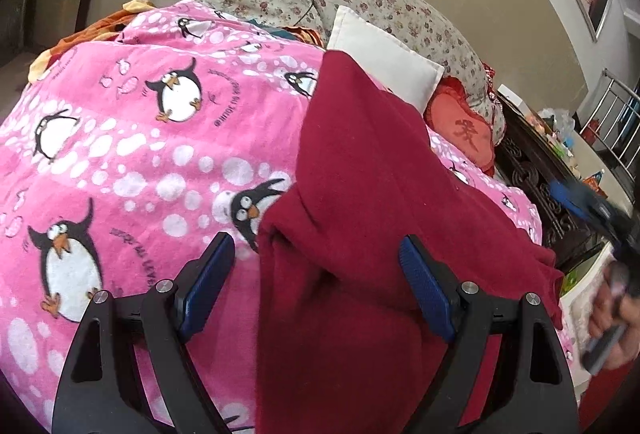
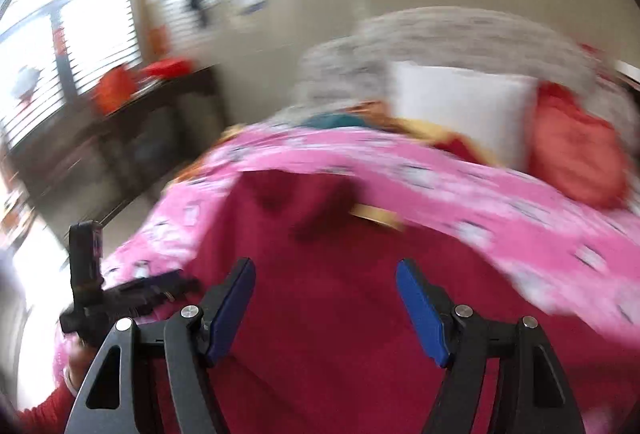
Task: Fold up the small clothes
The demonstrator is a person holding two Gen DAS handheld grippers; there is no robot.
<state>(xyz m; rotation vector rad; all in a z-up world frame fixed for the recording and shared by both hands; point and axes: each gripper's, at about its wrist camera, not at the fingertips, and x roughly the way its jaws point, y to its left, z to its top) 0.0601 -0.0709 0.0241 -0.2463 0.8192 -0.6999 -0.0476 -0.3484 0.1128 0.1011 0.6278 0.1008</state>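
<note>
A dark red garment (image 1: 360, 194) lies on a pink penguin blanket (image 1: 140, 138) on the bed. My left gripper (image 1: 316, 250) is open, its jaws straddling the garment's left edge just above it. The right gripper shows blurred at the far right of the left wrist view (image 1: 600, 218). In the blurred right wrist view my right gripper (image 2: 326, 276) is open and empty above the red garment (image 2: 340, 314). The left gripper (image 2: 120, 294) shows at the lower left, over the garment's left side on the pink blanket (image 2: 480, 194).
Floral pillows (image 1: 360, 2), a white cushion (image 1: 384, 58) and a red cushion (image 1: 460, 126) lie at the head of the bed. A dark carved headboard (image 1: 532, 170) and cluttered side table stand on the right. A dark desk (image 2: 152, 122) stands left of the bed. Orange clothing (image 1: 100, 26) lies at the blanket's far edge.
</note>
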